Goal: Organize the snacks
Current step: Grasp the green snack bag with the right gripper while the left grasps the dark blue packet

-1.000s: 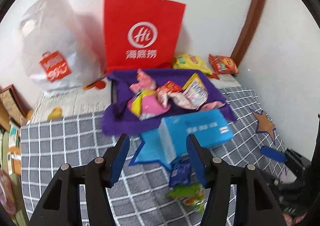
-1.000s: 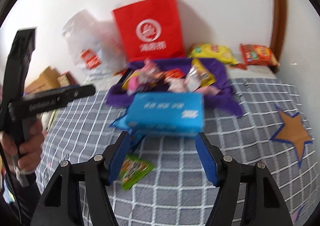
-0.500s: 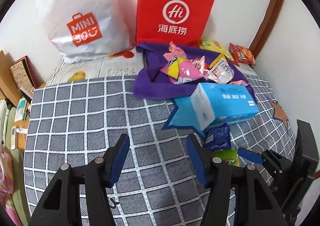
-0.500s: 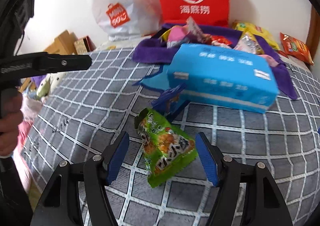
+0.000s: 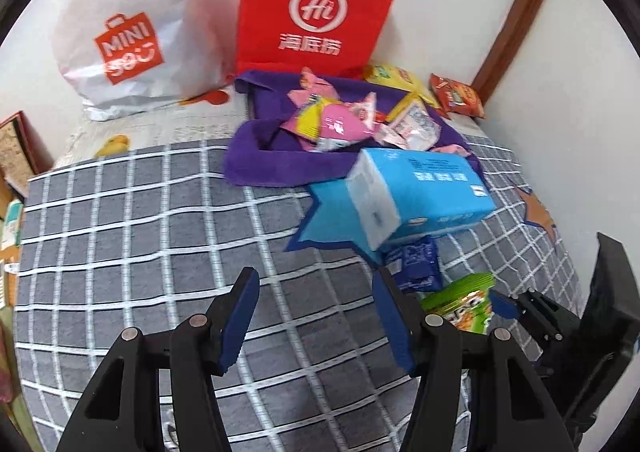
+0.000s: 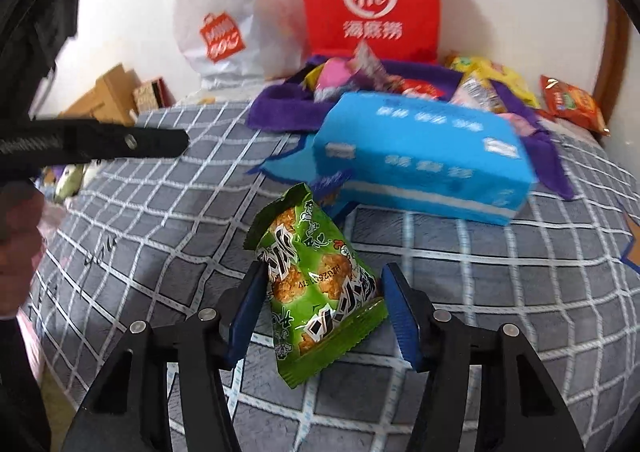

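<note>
At the far left, a white plastic shopping bag with an orange logo (image 5: 132,40) leaned on the wall, with a red paper carrier bag (image 5: 316,8) upright beside it. In front of the red bag lay a purple cloth (image 5: 276,164) heaped with small pink and yellow snack packets (image 5: 336,120).

The left gripper (image 5: 314,316) hung over bare grey checked bedding (image 5: 140,220), its blue-padded fingers spread wide and holding nothing.

Just right of it, a light blue soft tissue pack (image 5: 420,192) rested on a blue star patch, and a small dark blue sachet (image 5: 416,262) lay just beside the pack's near edge.

Further right, the right gripper (image 6: 322,304) straddled a green foil snack packet printed with fried pieces (image 6: 316,288). Its pads flanked the packet's lower half, the left pad at the foil edge, the right perhaps apart from it; whether they pinched was unclear.

The likely trouble was the grip. The puffy, slick packet stood tilted, so closing low near its crimped seam could let it squirt out or swing. Lifting it carelessly could also snag the sachet or nudge the tissue pack.
</note>
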The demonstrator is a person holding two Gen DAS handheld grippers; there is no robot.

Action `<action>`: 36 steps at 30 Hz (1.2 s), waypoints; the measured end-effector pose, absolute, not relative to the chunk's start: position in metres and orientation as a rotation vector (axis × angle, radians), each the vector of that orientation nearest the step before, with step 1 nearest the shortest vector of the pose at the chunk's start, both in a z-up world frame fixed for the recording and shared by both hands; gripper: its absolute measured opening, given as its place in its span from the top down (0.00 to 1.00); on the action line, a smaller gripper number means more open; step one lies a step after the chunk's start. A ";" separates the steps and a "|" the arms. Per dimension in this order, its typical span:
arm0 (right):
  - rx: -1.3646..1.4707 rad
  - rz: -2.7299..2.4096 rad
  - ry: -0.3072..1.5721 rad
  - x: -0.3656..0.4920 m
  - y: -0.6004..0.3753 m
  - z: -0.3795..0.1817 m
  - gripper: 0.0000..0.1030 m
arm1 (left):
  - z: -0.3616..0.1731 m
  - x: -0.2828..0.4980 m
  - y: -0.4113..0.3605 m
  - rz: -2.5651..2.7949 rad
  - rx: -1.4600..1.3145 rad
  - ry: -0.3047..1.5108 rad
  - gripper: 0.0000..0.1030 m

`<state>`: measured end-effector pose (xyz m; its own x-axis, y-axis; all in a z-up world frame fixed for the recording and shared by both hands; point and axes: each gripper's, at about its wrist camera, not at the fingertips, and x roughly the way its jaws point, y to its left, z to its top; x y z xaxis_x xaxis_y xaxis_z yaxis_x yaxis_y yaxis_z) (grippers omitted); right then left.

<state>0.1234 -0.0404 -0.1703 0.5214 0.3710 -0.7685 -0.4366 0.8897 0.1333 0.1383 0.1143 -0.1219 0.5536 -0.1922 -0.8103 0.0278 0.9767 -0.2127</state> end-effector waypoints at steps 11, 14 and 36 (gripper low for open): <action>0.022 0.228 0.800 0.123 -0.117 -0.144 0.43 | -0.145 0.157 0.069 -0.286 -0.166 1.032 0.45; 0.059 0.133 0.809 0.134 -0.137 -0.151 0.43 | -0.155 0.163 0.053 -0.300 -0.147 1.049 0.45; 0.074 0.117 0.865 0.183 -0.166 -0.194 0.46 | -0.189 0.174 0.017 -0.269 -0.095 1.059 0.26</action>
